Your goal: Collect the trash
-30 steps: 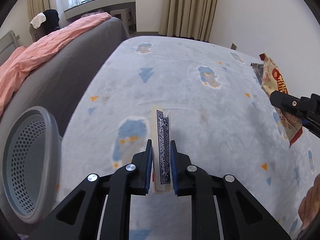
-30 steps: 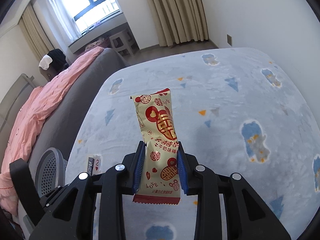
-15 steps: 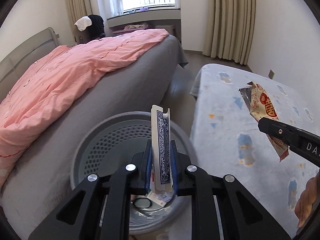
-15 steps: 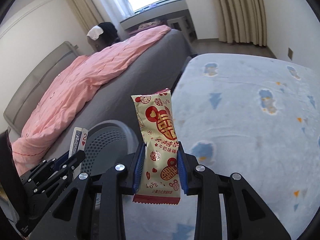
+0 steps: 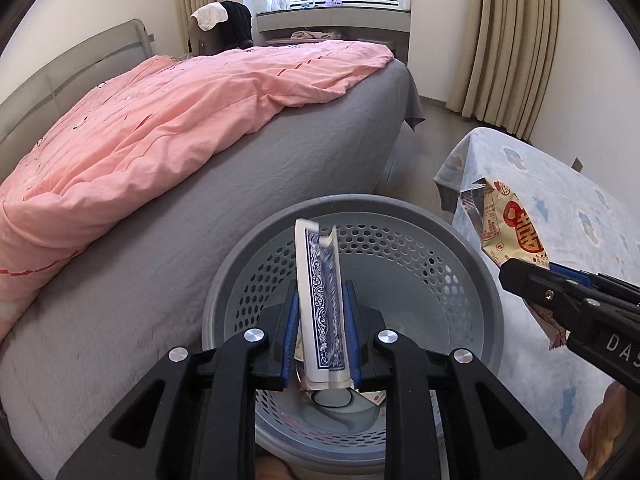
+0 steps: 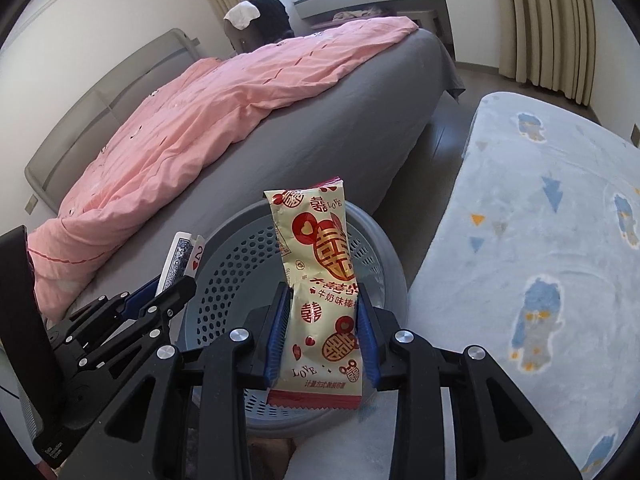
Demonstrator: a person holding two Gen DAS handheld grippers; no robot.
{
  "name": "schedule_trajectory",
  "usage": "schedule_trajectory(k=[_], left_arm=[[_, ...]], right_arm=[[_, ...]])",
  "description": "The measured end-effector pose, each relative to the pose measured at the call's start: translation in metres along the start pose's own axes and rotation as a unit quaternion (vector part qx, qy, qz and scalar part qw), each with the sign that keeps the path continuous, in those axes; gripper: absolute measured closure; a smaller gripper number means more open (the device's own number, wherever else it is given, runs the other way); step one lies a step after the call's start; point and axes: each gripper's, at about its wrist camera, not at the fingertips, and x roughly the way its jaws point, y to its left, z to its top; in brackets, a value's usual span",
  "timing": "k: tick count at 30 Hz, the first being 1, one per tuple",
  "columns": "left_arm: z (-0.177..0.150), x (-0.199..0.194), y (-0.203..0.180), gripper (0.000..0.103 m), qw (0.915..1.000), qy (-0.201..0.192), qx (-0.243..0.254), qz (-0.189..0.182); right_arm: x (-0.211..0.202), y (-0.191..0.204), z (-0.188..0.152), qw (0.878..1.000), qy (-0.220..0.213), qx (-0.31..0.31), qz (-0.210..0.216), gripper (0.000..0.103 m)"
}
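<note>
A blue-backed pack of playing cards (image 5: 320,280) stands upright between the pads of my left gripper (image 5: 322,320), directly over the grey perforated trash bin (image 5: 460,240). Its jaws are opening, with the pads still against the cards. My right gripper (image 6: 323,332) holds a cream and red snack wrapper (image 6: 320,248) upright above the bin's near rim (image 6: 384,248). Its jaws are opening too, and the wrapper still sits between the pads. Each gripper shows in the other's view: the left gripper (image 6: 168,292) with its cards (image 6: 182,256), the right gripper (image 5: 560,292) with the wrapper (image 5: 508,224).
Some trash (image 5: 332,398) lies at the bottom of the bin. A grey bed with a pink quilt (image 5: 160,120) runs along the left, close to the bin. A table under a pale blue patterned cloth (image 6: 540,260) stands to the right. Curtains and a window are at the back.
Both grippers swung left from over the blue-clothed table to above the bin, carrying the cards and the wrapper. The bin went from the far left edge to the centre of both views.
</note>
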Motion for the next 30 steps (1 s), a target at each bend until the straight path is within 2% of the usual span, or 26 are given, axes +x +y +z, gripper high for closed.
schedule_trajectory(k=[1, 2, 4, 5, 9, 16, 25, 30], left_arm=[[0.0, -0.001, 0.003, 0.076, 1.0, -0.001, -0.001, 0.0], [0.0, -0.001, 0.004, 0.064, 1.0, -0.002, -0.002, 0.001], [-0.001, -0.003, 0.008, 0.05, 0.9999, -0.008, -0.006, 0.005], [-0.001, -0.004, 0.01, 0.047, 0.9999, -0.01, -0.007, 0.007], [-0.001, -0.004, 0.014, 0.044, 0.9998, -0.007, -0.01, 0.014], [0.0, -0.006, 0.02, 0.031, 0.9994, -0.012, -0.02, 0.025], [0.001, -0.008, 0.025, 0.024, 0.9989, -0.016, -0.027, 0.035], [0.001, -0.008, 0.026, 0.024, 0.9987, -0.015, -0.029, 0.039]], right_arm=[[0.002, 0.001, 0.0, 1.0, 0.001, -0.003, -0.002, 0.064], [0.002, 0.003, -0.001, 1.0, 0.0, -0.005, -0.004, 0.057], [0.004, 0.004, -0.001, 1.0, -0.002, -0.006, -0.008, 0.05], [0.005, 0.003, -0.001, 1.0, -0.002, -0.005, -0.01, 0.05], [0.007, 0.002, -0.001, 1.0, 0.0, 0.0, -0.013, 0.05], [0.008, 0.005, -0.003, 1.0, -0.002, -0.005, -0.021, 0.05], [0.009, 0.009, -0.006, 0.999, -0.001, -0.015, -0.029, 0.05], [0.009, 0.009, -0.007, 0.999, -0.001, -0.016, -0.031, 0.05]])
